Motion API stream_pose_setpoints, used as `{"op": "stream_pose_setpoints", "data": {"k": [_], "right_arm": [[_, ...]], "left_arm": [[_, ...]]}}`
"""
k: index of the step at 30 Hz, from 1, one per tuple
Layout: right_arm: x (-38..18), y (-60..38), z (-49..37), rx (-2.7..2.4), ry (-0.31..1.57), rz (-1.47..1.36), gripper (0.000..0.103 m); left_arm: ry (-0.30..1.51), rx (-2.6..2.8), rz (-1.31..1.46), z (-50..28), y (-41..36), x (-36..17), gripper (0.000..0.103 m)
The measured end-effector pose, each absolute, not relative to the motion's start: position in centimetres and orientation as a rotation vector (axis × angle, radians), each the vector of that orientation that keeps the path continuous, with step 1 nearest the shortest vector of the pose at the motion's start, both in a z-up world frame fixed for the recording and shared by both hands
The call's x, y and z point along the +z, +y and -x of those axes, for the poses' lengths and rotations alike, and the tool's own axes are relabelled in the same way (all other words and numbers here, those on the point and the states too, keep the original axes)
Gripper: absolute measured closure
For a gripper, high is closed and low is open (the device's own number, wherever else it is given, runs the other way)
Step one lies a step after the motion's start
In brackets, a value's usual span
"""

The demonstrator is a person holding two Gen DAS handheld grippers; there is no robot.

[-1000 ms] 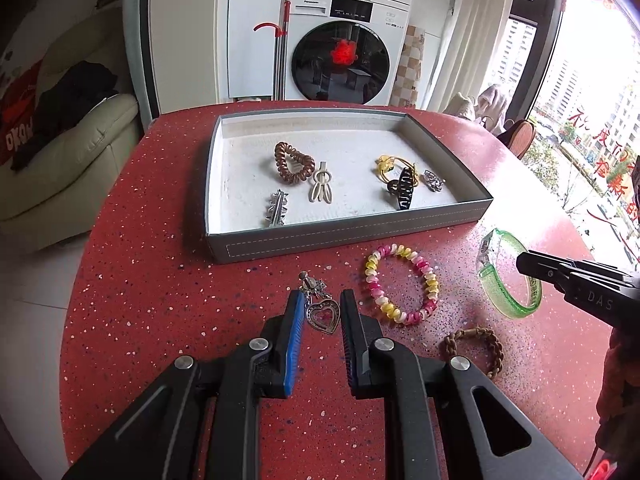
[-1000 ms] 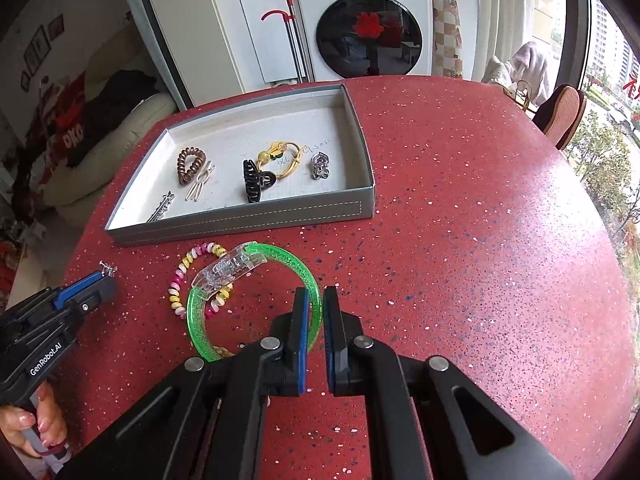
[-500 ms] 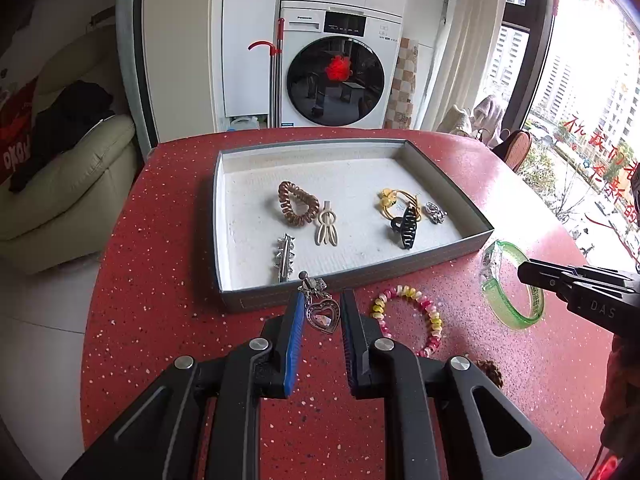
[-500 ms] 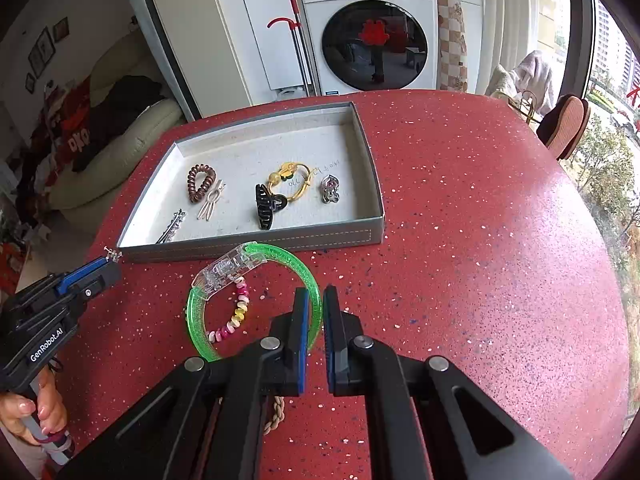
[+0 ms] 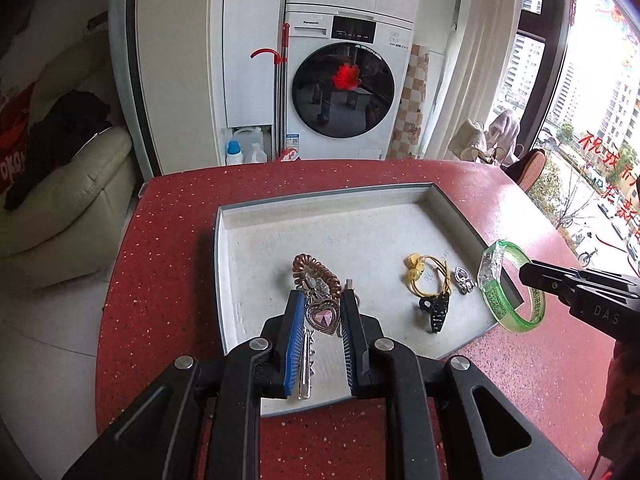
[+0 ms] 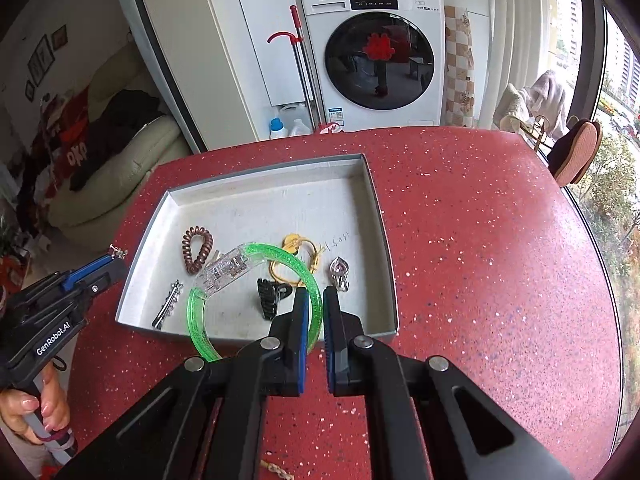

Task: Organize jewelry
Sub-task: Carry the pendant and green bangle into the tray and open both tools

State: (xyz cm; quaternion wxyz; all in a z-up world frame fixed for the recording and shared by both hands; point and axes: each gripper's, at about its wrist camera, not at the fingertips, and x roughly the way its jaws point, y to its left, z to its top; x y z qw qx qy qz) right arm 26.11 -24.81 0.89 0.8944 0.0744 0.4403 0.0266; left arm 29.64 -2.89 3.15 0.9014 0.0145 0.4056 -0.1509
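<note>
Claws carried from red speckled table to over grey tray (image 5: 224,280) | left claw (image 5: 320,312) grips pink heart pendant (image 5: 323,317) | right claw (image 6: 316,312) grips green translucent bangle (image 6: 256,252)

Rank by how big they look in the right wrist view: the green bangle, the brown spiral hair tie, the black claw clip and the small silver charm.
1. Translucent green plastic bangle, though held nearer the camera.
2. Brown spiral hair tie and black claw clip: too alike to rank.
3. Small silver charm.
</note>
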Motion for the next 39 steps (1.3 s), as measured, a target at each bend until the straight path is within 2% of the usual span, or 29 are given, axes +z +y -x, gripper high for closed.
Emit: {"op": "stream_pose_setpoints", "data": {"k": [16, 39], "right_arm": [[-3.5, -25.7, -34.9, -0.069, 0.968, -0.179, 0.095], [-6.0, -25.6, -35.7, -0.043, 1.012, -0.205, 0.093]], "left_arm": [[0.913, -0.318, -0.098, -35.6, -9.2, -1.3, 0.066], [0.976, -0.253, -0.164, -36.1, -10.0, -4.2, 0.066]]}}
